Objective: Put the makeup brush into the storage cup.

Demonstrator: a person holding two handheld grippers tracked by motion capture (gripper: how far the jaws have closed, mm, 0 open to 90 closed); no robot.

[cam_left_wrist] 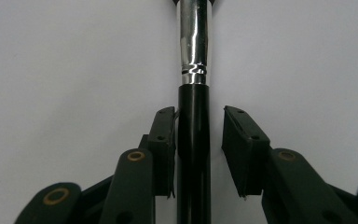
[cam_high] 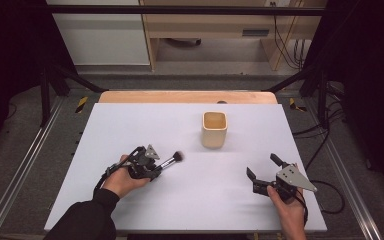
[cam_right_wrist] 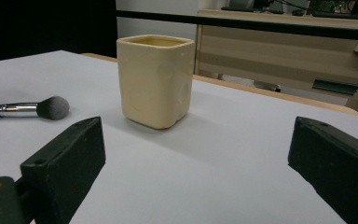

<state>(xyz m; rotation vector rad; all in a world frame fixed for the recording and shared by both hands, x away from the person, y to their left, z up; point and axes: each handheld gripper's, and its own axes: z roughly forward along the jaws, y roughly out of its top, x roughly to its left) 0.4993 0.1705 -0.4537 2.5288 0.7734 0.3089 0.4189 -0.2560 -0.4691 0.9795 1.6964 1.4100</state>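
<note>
White table (cam_high: 130, 125) carries everything we work with. Largest item on it is the cream cup (cam_high: 214, 129), square-sided, upright, mouth open, standing right of centre toward the far edge. We see no contents through the mouth in the high view.

Right gripper (cam_high: 261, 169) sits near the front right corner, jaws spread wide with nothing between them; in its own view the cup (cam_right_wrist: 155, 79) stands ahead, well apart from the jaws.

Left gripper (cam_high: 155, 167) rests low at front left, with the brush (cam_high: 170, 160) between its jaws. In the left gripper view the black handle (cam_left_wrist: 193, 140) touches one pad while a gap shows at the other, so we log the jaws as not clamped. The bristle head (cam_right_wrist: 52, 107) points toward the cup but lies well apart from it.

Progress, our judgement: the pick-up is only half made. Closing on the handle, lifting, carrying to the cup and dropping the brush in all remain.
</note>
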